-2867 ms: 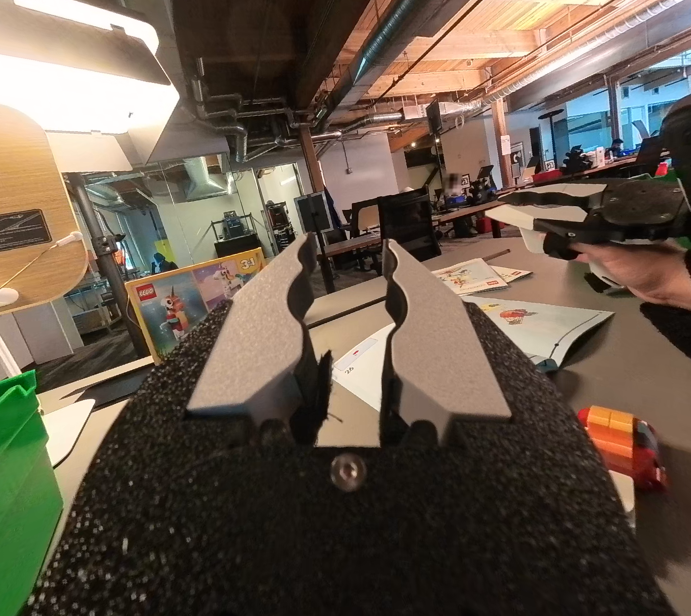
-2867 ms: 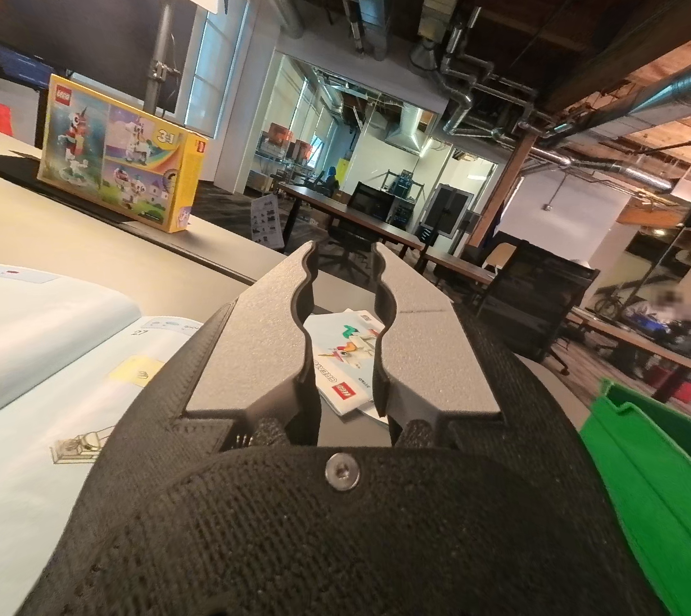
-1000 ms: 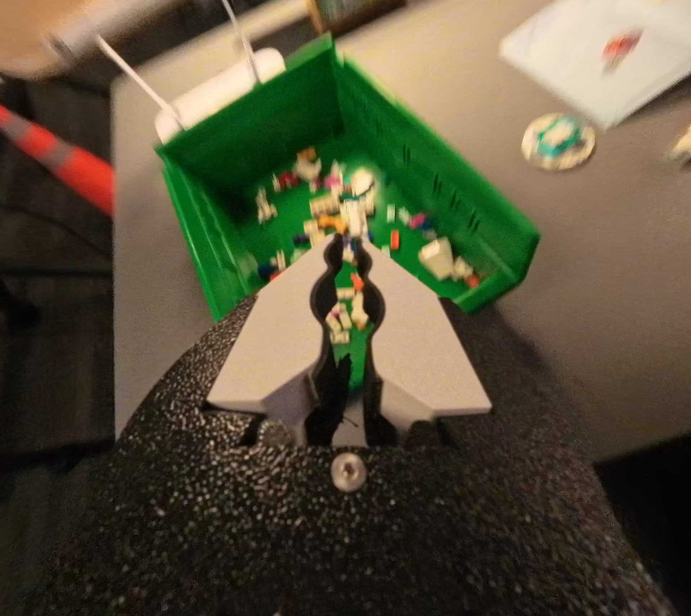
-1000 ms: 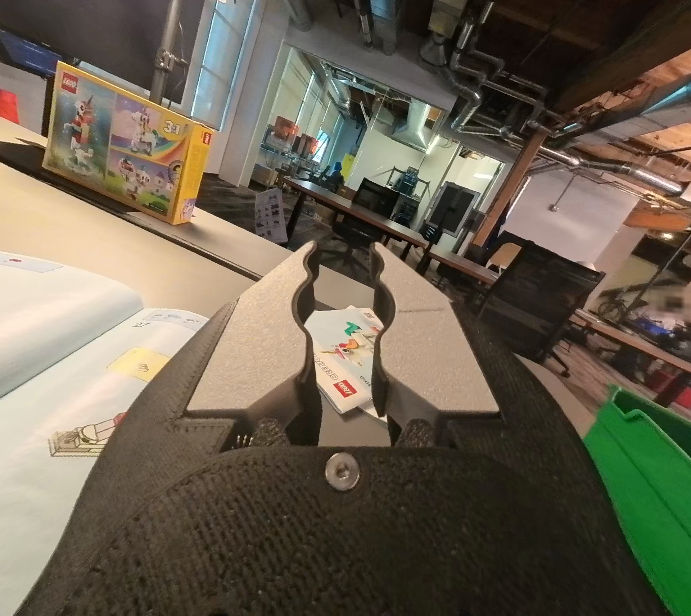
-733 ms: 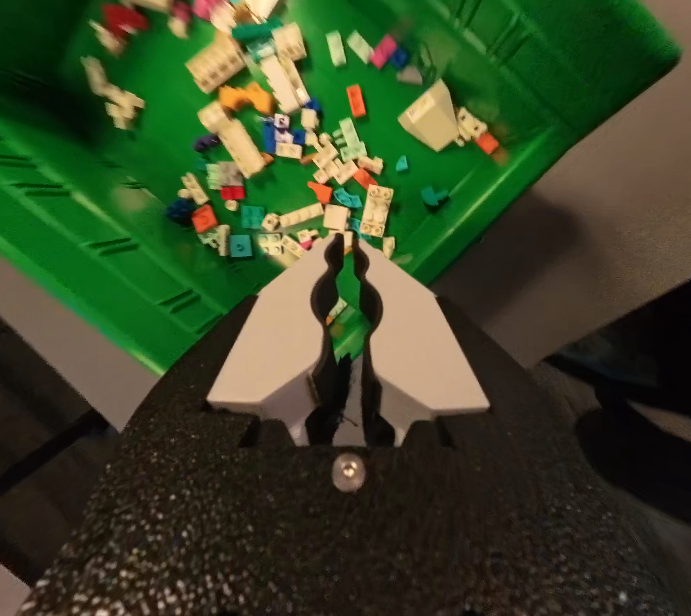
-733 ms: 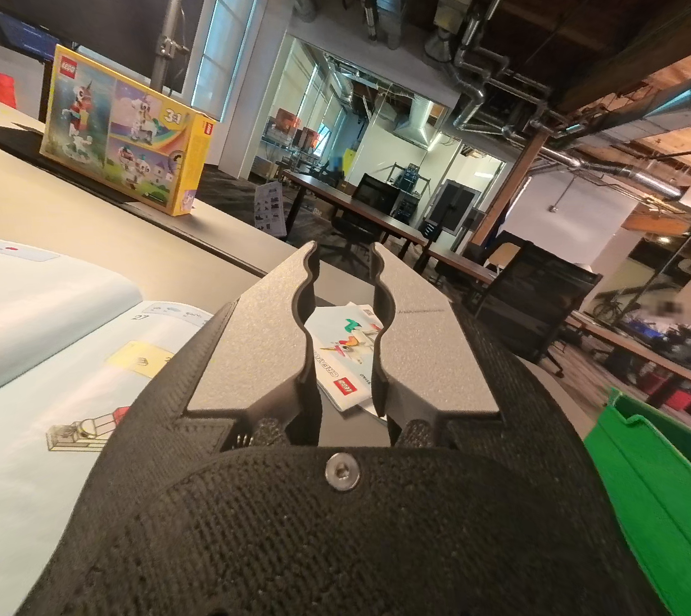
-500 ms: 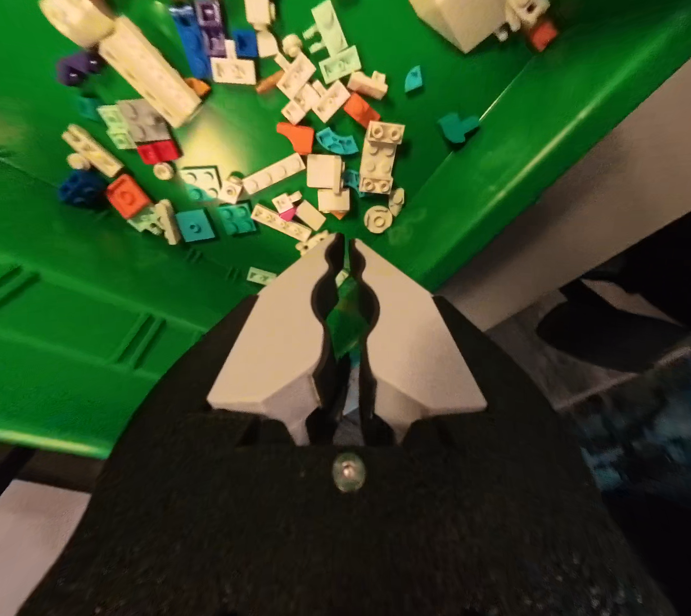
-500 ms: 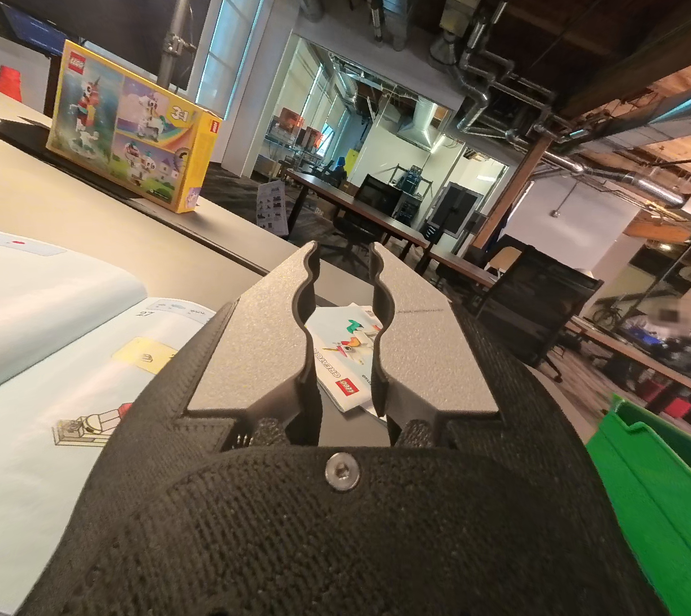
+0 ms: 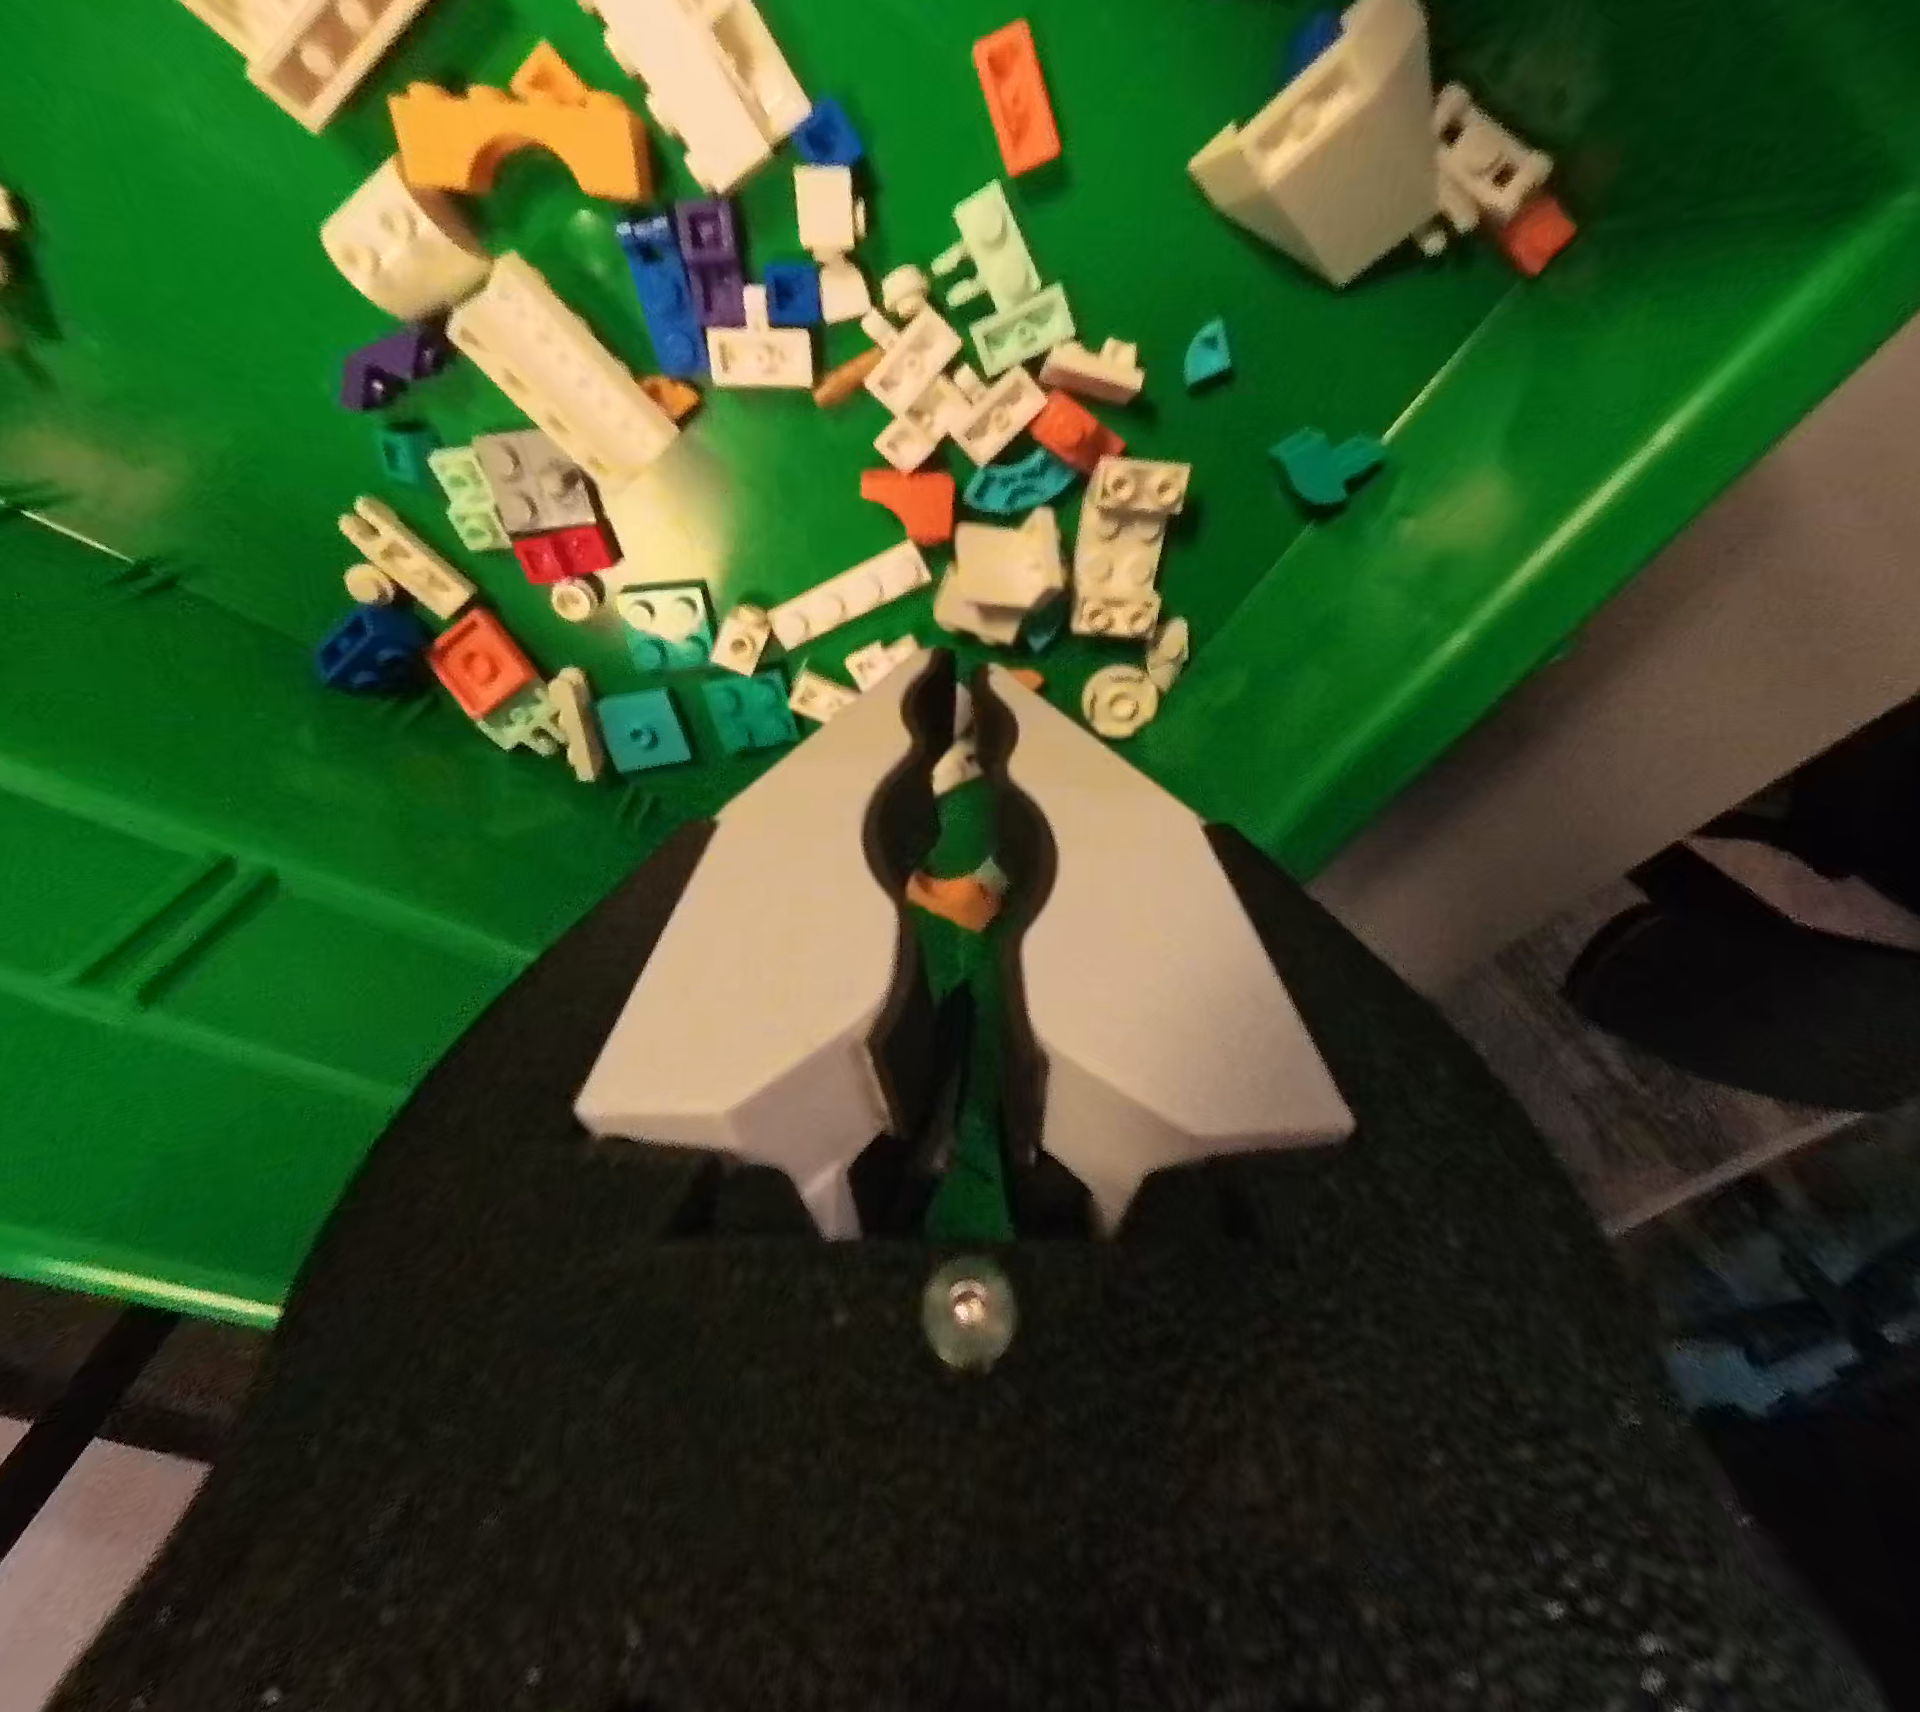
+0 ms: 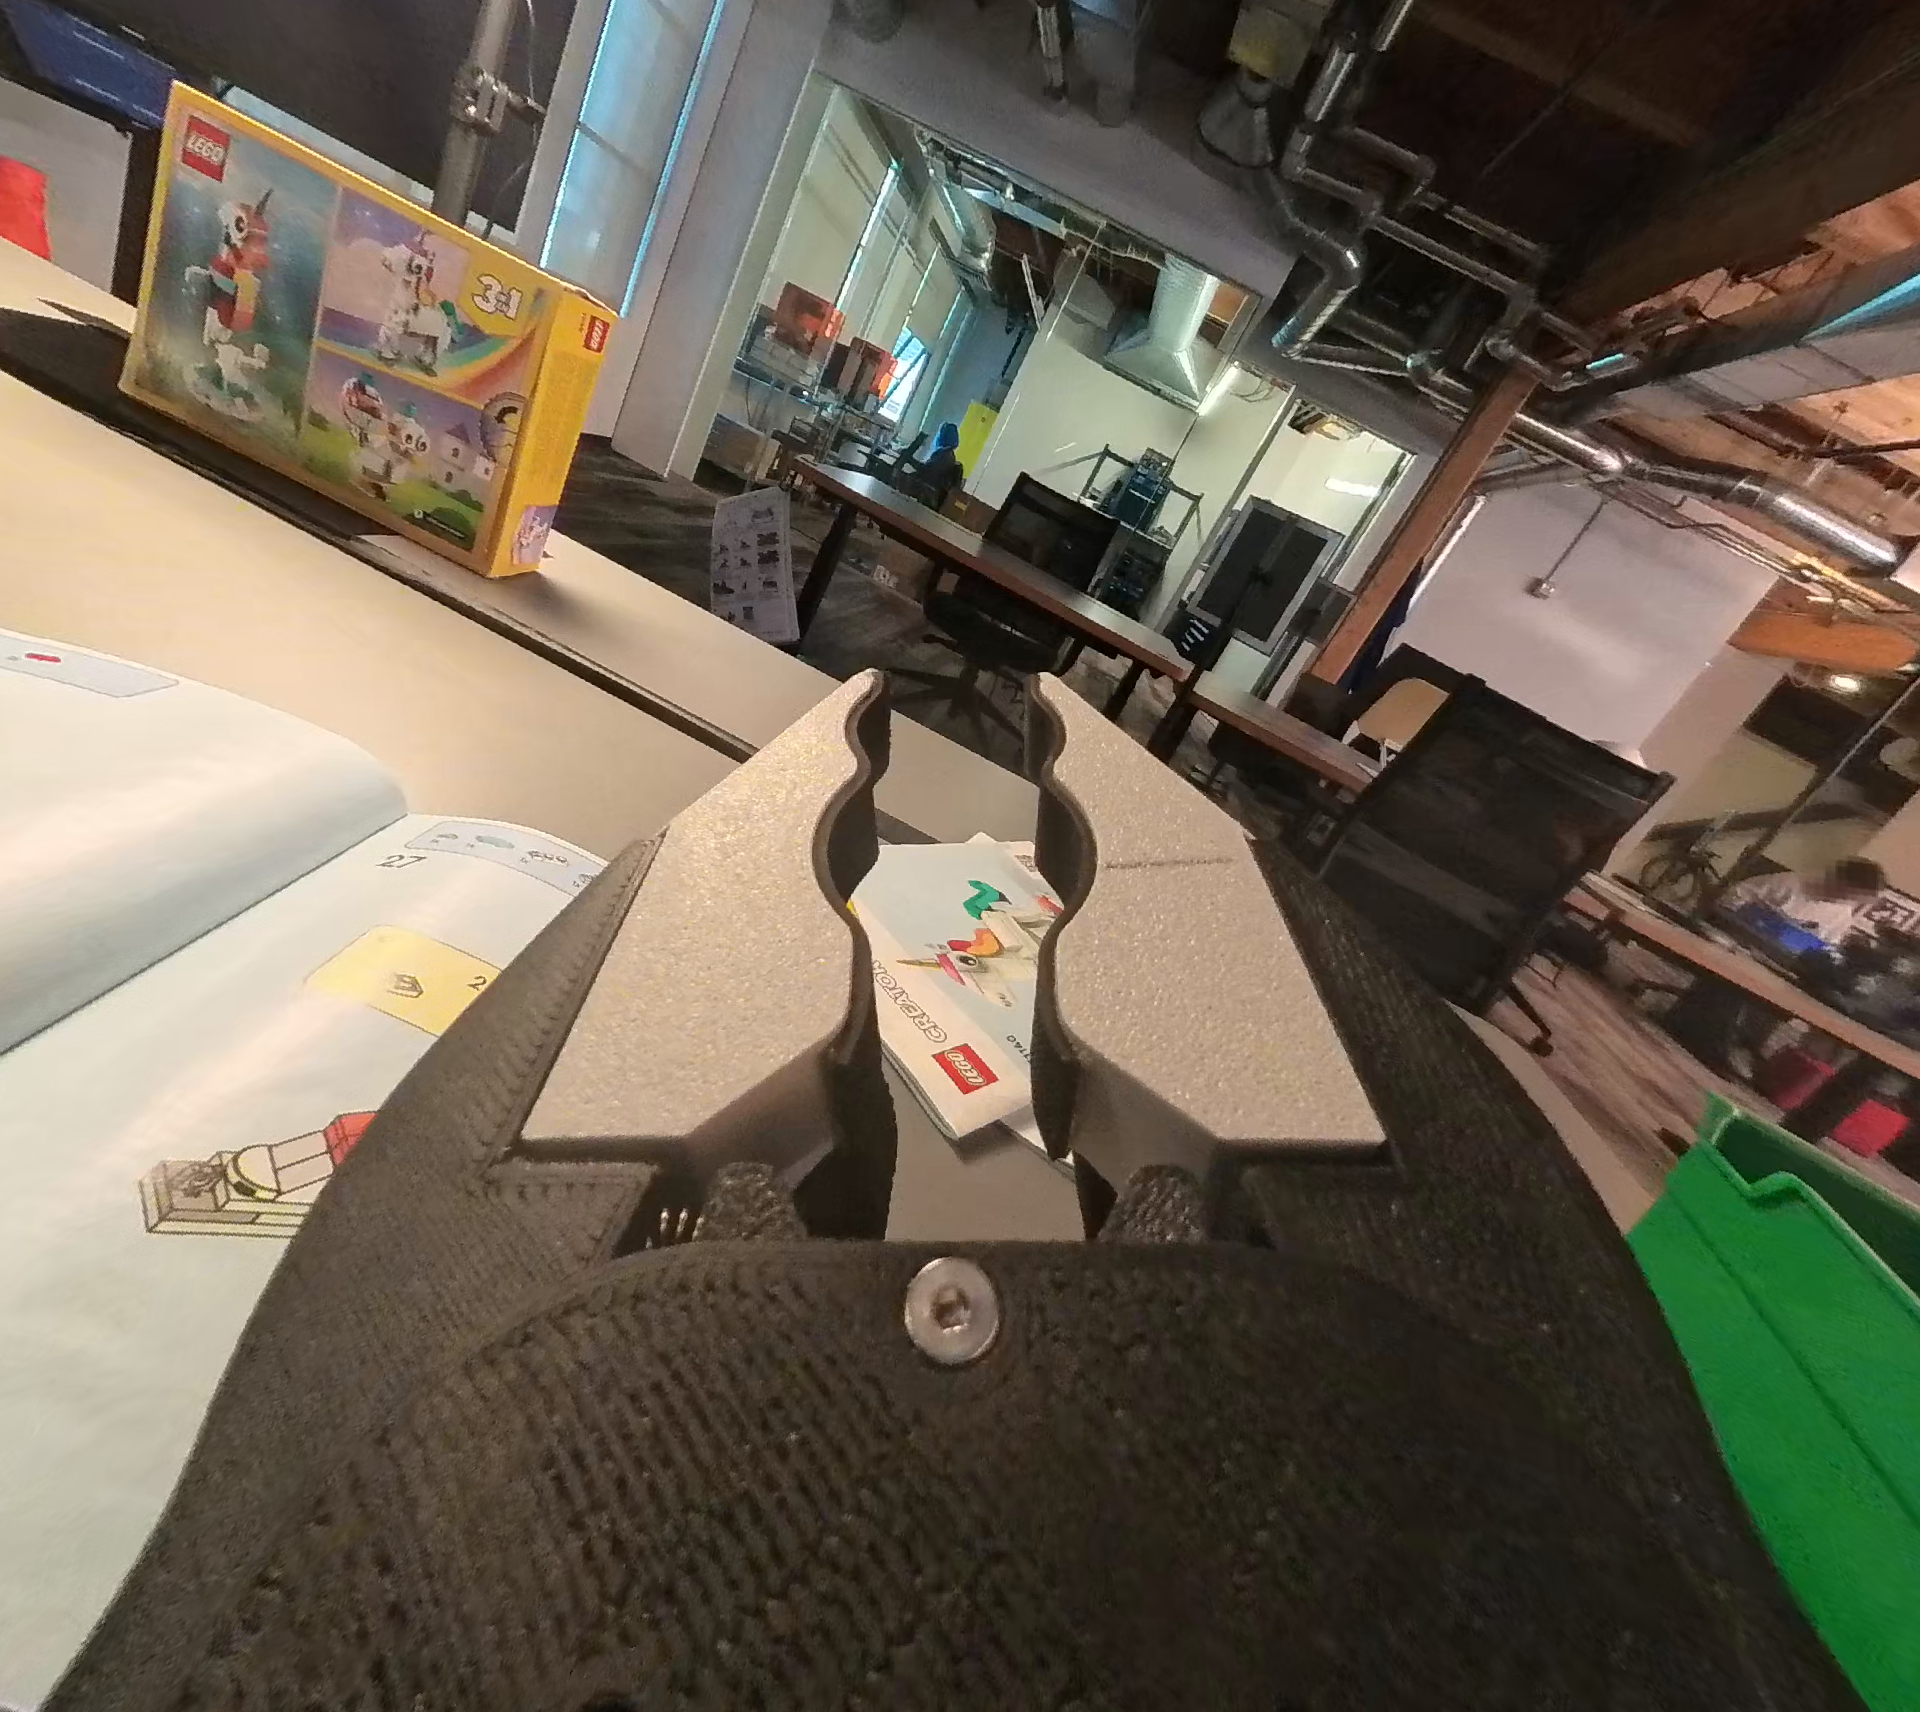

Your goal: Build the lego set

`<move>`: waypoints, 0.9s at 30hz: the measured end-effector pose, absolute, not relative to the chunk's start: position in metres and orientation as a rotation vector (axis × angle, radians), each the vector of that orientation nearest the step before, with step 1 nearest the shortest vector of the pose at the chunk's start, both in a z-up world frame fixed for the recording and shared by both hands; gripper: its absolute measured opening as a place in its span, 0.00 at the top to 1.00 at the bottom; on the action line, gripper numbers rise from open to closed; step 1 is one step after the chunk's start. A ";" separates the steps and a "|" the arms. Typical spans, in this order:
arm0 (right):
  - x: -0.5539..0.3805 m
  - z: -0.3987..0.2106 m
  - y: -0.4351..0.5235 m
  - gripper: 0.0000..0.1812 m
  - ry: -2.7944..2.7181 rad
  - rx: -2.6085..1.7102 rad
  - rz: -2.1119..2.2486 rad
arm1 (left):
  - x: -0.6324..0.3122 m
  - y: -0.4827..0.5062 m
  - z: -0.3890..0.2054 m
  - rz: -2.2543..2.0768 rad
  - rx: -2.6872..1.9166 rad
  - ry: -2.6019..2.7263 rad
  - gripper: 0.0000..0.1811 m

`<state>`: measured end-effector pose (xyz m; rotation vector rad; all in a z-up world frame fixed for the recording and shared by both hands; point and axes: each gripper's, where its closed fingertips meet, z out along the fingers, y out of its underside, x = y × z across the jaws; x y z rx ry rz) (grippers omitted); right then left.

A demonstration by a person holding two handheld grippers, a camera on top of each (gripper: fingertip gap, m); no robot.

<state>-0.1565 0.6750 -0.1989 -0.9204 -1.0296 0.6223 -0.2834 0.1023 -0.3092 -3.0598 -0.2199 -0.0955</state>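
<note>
My left gripper (image 9: 968,686) points down into the green bin (image 9: 1455,571), its tips just above the loose lego pieces near the bin's front wall. Its jaws stand almost together with a narrow slit between them, and they grip nothing. A small orange piece (image 9: 956,899) shows through the slit. A white piece (image 9: 1003,576) and a white studded plate (image 9: 1127,540) lie just beyond the tips. An orange arch (image 9: 520,140) and a white slope brick (image 9: 1330,135) lie farther in. My right gripper (image 10: 961,696) is open and empty, level above the table.
An open instruction booklet (image 10: 208,987) lies at the left under the right gripper, and a smaller booklet (image 10: 966,966) lies ahead of it. The yellow lego box (image 10: 353,332) stands at the far left. The bin's corner (image 10: 1787,1299) is at the right. The grey table edge (image 9: 1662,623) runs beside the bin. About 60 cm separates my left fingertips from my right. From the left gripper's tips to the white studded plate (image 9: 1127,540) is close to 4 cm. From the left gripper's tips to the small orange piece (image 9: 956,899) is close to 7 cm.
My left gripper has swung from level over the table down into the bin, narrowed its jaws and come closer to the pieces. The right gripper has barely moved.
</note>
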 end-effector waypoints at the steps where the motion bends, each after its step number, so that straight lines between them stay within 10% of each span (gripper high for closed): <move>1: -0.157 -0.199 0.675 0.87 -1.030 -0.921 0.623 | -0.281 0.099 -0.310 -0.119 -3.067 -0.208 0.99; 27: -0.158 -0.200 0.676 0.87 -1.032 -0.929 0.622 | -0.269 0.091 -0.321 -0.101 -3.146 -0.013 0.97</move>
